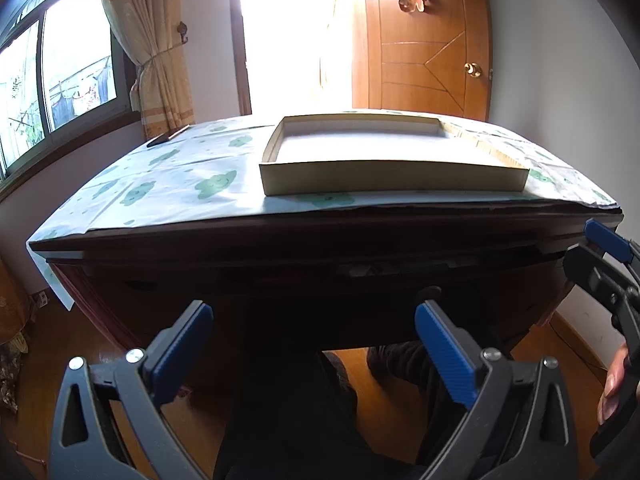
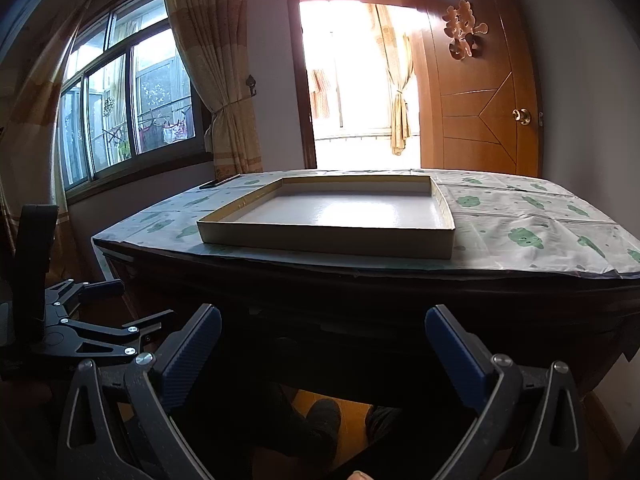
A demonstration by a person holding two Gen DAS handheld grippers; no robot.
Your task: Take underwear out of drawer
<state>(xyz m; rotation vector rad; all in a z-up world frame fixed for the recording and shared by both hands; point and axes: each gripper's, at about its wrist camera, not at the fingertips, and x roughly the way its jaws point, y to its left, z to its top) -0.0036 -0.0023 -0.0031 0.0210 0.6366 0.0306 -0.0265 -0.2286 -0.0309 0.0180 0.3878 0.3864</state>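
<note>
**Two grippers wide open in front of the table, nothing grabbed**

Two grippers here. The left gripper (image 1: 314, 344) has its blue-padded fingers (image 1: 184, 348) spread far apart with nothing between them, touching nothing. Same deal with the right gripper (image 2: 322, 348): fingers wide apart, empty, hanging in front of the dark wooden table (image 2: 360, 300). A bit of hand (image 1: 614, 380) shows at the right edge of the left wrist view, on the other gripper's handle.

The drawer front (image 1: 400, 280) under the tabletop is so dark I can only make out one round knob (image 1: 429, 292). No underwear visible anywhere, so I can't tell where it is.

On top: one cloud-print cloth (image 2: 520, 220), one shallow empty cardboard tray (image 2: 320, 238), one dark flat thing (image 2: 216, 183) at the far left corner. Behind that: one window (image 2: 128, 116), one wooden door (image 2: 480, 108).
</note>
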